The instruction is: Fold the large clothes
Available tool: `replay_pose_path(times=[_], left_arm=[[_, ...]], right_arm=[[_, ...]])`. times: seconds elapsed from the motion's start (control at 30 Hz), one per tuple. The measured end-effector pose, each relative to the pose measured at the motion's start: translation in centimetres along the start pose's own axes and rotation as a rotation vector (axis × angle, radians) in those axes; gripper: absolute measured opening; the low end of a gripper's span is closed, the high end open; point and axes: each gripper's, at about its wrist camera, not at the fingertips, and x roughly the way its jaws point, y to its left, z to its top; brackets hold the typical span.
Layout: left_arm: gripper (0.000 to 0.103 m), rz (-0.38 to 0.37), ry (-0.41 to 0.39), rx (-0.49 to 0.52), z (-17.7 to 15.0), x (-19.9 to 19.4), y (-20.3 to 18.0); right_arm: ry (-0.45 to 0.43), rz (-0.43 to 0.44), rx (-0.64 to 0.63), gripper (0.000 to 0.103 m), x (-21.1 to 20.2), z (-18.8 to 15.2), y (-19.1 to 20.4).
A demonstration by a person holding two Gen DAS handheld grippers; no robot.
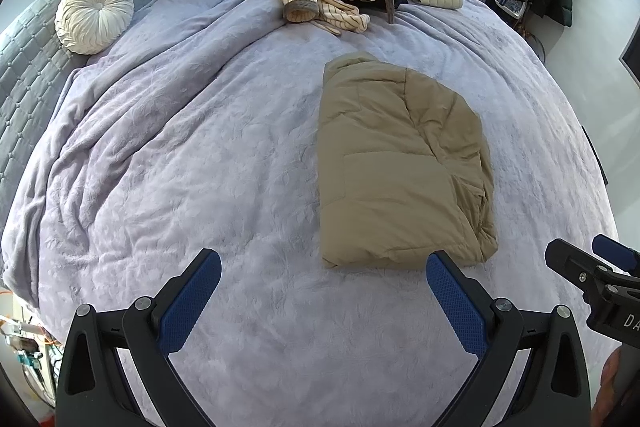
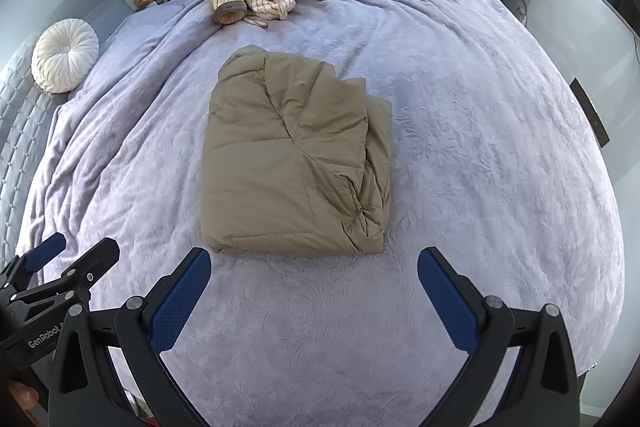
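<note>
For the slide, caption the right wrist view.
Open right gripper faces folded tan jacket on lilac bedspread.

Both wrist cameras look forward over the near edge of the bed (image 1: 160, 147), angled down toward the window wall. The left view sits leftward, the right view rightward; both share the folded tan jacket (image 2: 292, 155) close ahead.
</note>
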Motion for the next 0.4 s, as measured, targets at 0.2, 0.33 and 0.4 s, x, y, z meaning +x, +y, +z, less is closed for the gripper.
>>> replay_pose_path(times=[0.2, 0.33, 0.4], left_arm=[[0.103, -0.003, -0.006, 0.020, 0.81, 0.07, -0.53], [0.103, -0.009, 0.001, 0.021, 1.01, 0.17, -0.62], [0.103, -0.009, 0.003, 0.017, 0.94, 0.16, -0.59]], right_arm=[[0.001, 0.000, 0.000, 0.103, 0.05, 0.12, -0.07], [0.003, 0.001, -0.003, 0.103, 0.19, 0.46, -0.22], [0.003, 0.001, -0.003, 0.103, 0.17, 0.40, -0.19]])
